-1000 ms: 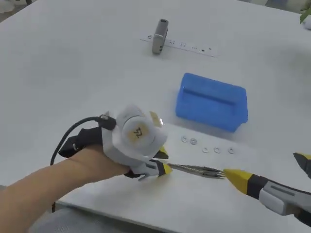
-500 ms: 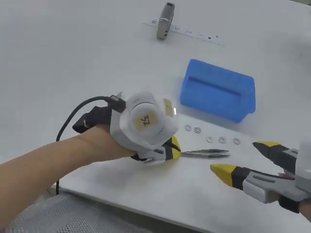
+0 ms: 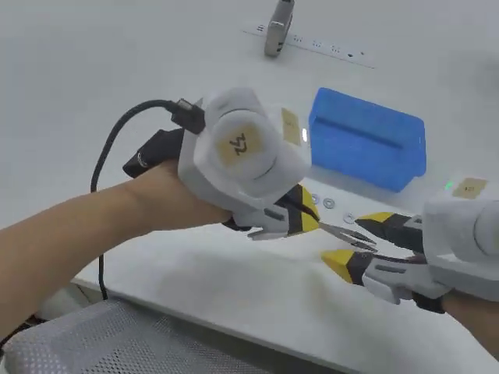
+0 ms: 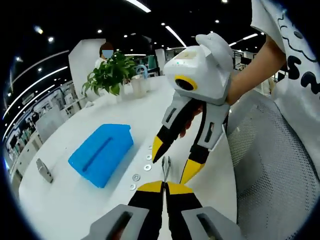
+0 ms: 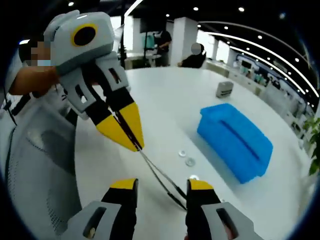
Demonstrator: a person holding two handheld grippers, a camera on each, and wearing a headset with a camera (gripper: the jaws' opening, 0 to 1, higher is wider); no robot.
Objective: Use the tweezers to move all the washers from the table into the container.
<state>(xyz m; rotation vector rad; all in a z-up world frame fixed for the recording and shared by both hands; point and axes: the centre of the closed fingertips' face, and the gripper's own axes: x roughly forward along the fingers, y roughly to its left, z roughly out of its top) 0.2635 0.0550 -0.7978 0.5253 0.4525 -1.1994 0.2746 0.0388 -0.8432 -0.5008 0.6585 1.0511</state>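
Thin metal tweezers (image 3: 339,231) are held at their back end by my left gripper (image 3: 308,220), which is shut on them above the white table's near edge. Their tips reach between the jaws of my right gripper (image 3: 360,240), which is open and not touching them. In the right gripper view the tweezers (image 5: 155,170) run from the left gripper (image 5: 131,137) down into my right gripper (image 5: 162,186). Small washers (image 3: 328,204) lie in a row in front of the blue container (image 3: 370,144). The left gripper view shows washers (image 4: 136,177) beside the container (image 4: 100,152).
A power strip with a grey adapter (image 3: 279,19) lies at the table's far side. A black cable (image 3: 117,148) loops from the left gripper over the table. A mesh chair seat (image 3: 93,343) sits below the near table edge. A potted plant (image 4: 112,75) stands beyond the container.
The left gripper has lifted the tweezers off the table and come nearer the camera. The right gripper has moved left, so its open jaws now flank the tweezers' tips.
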